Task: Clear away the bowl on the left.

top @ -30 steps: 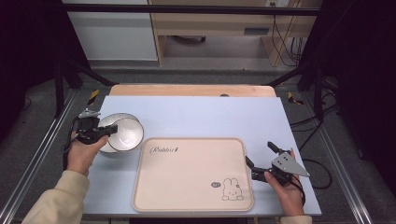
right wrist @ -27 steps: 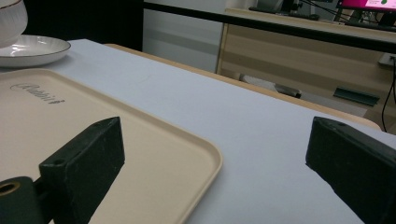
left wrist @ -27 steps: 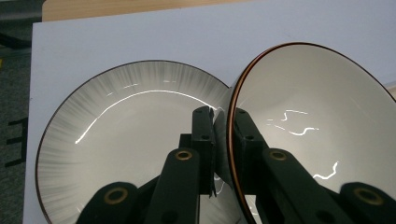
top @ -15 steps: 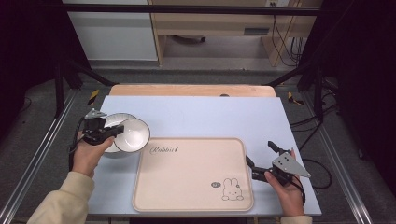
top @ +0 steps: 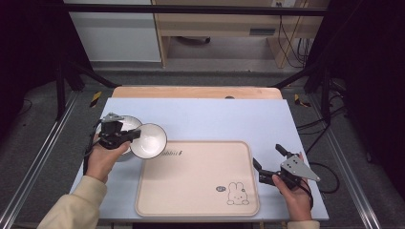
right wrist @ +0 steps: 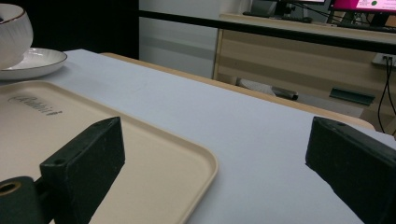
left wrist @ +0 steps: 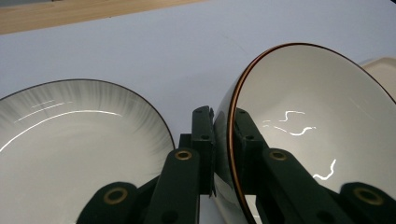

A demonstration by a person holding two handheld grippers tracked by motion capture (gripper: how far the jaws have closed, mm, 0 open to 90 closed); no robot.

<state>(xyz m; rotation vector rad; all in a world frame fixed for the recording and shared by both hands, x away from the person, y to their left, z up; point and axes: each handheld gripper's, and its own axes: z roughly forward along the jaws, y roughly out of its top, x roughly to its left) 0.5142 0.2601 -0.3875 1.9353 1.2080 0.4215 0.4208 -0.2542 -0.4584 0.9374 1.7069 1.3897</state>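
- High view: left tongs (top: 130, 136) clamp the rim of the bowl (top: 149, 140), tilted above the worktop (top: 215, 119) between plate (top: 125, 123) and tray (top: 200, 179).
- Left gripper view: one jaw inside the rim, one outside.
- Advice: level the bowl over the tray before release.
- Right tongs (top: 268, 162) rest wide open, empty.

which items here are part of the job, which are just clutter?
In the job:
- bowl, its rim pinched by the left gripper
- plate, left on the table
- tray, a likely destination
- right gripper, jaws open beside the tray

Lying about:
- wooden board at the table's far edge
- cables on the floor
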